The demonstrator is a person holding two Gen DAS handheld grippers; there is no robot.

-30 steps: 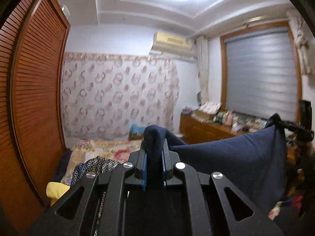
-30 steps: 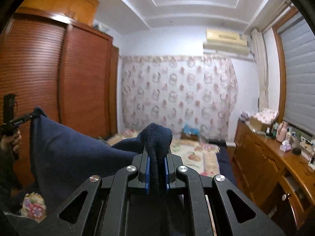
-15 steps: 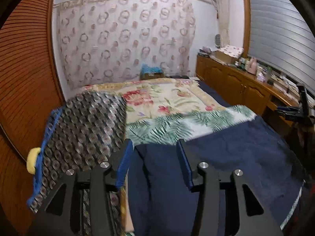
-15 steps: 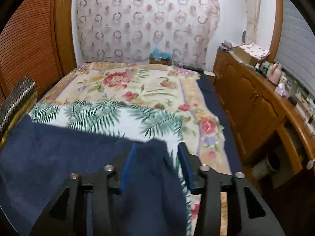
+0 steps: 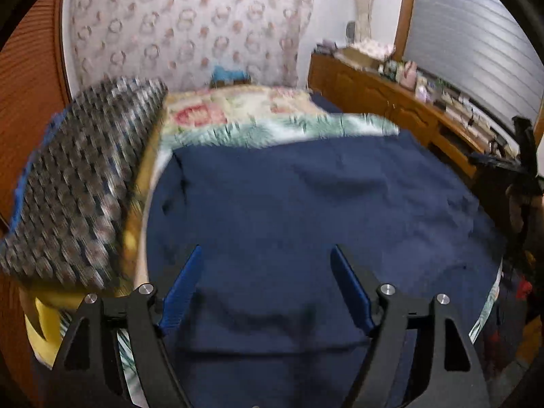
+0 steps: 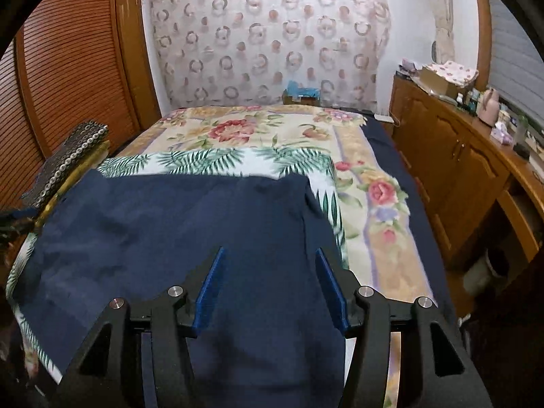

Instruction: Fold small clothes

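A dark navy garment [image 5: 306, 210] lies spread flat on the bed; it also shows in the right wrist view [image 6: 176, 231]. My left gripper [image 5: 265, 255] is open above the garment's near left part, with nothing between its blue pads. My right gripper [image 6: 268, 255] is open above the garment's near right part, also empty. The right gripper [image 5: 523, 156] shows at the far right edge of the left wrist view.
The bed has a floral cover [image 6: 258, 132] and a palm-leaf sheet [image 6: 210, 163]. A dark patterned folded cloth [image 5: 85, 176] lies at the bed's left edge. A wooden louvred wardrobe [image 6: 68, 68] stands left. A wooden cabinet [image 6: 459, 156] with clutter stands right.
A second ago both grippers were shut on the navy garment, holding it up in the air. They came down to the bed, opened and let it go. It now lies flat.
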